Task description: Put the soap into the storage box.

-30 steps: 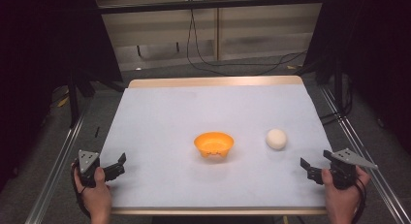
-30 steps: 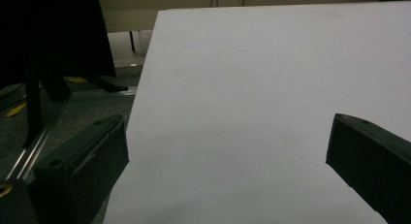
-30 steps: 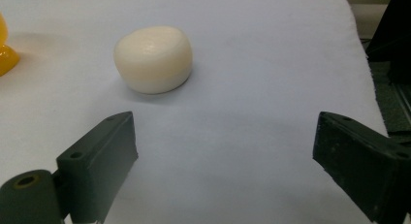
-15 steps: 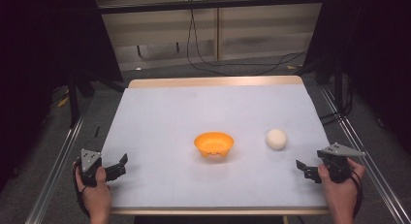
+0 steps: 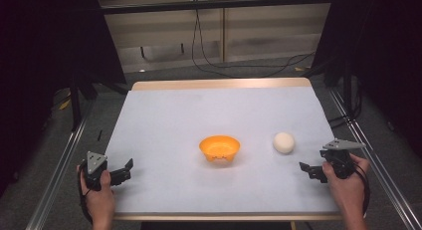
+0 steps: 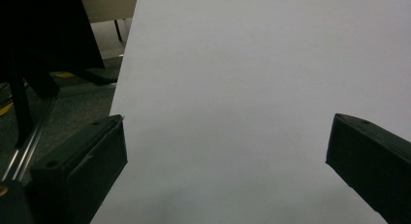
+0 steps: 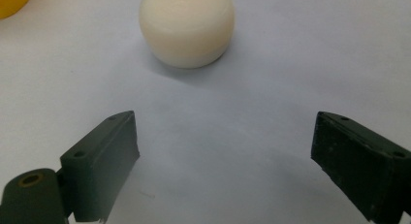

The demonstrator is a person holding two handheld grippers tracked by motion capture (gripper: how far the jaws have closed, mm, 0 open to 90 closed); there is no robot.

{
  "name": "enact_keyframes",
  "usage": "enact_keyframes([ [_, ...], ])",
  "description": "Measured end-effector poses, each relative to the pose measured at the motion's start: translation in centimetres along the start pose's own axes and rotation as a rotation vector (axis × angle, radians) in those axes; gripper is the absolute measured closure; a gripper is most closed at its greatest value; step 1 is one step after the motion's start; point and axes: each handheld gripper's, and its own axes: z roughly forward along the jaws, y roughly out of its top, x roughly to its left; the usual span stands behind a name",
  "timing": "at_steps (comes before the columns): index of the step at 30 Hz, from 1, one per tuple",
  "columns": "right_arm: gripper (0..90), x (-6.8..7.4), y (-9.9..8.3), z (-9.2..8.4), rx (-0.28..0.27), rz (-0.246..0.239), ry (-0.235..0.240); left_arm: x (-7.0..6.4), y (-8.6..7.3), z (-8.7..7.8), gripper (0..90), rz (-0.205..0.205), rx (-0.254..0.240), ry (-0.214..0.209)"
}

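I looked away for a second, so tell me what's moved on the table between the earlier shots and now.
Only the right gripper shifted, slightly in from the table's right edge toward the white ball, jaws open and holding nothing. The left gripper stayed near the left edge, open and empty. The ball and the orange bowl did not move.

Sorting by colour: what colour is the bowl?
Orange; the bowl shows best in the high view.
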Motion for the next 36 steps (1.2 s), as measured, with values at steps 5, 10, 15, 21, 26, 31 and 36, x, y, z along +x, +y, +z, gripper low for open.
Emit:
enact_keyframes([
  [5, 9.7, 0.2, 1.0, 0.4, 0.053, -0.032, 0.02, -0.1, 0.0, 0.0, 0.9, 0.014, 0.005, 0.001],
  [10, 7.8, 0.3, 1.7, 0.7, 0.067, -0.039, 0.034, -0.1, 0.0, 0.0, 0.9, 0.015, 0.006, 0.0],
  [15, 3.7, 0.5, 2.6, 1.3, 0.1, -0.047, 0.056, -0.2, 0.0, 0.1, 0.9, 0.024, 0.01, 0.0],
  [21, 1.9, 1.2, 3.8, 2.3, 0.127, -0.044, 0.102, -0.2, 0.0, 0.1, 0.9, 0.024, 0.012, -0.004],
  [26, 0.8, 1.7, 4.7, 2.9, 0.137, -0.056, 0.109, -0.3, 0.1, 0.1, 0.9, 0.031, 0.019, -0.004],
  [31, 1.1, 2.2, 5.5, 3.4, 0.14, -0.059, 0.105, -0.4, 0.1, 0.2, 0.9, 0.041, 0.023, -0.01],
  [36, 3.9, 2.1, 6.1, 4.2, 0.15, -0.035, 0.1, -0.5, 0.1, 0.2, 1.0, 0.046, 0.022, -0.006],
])
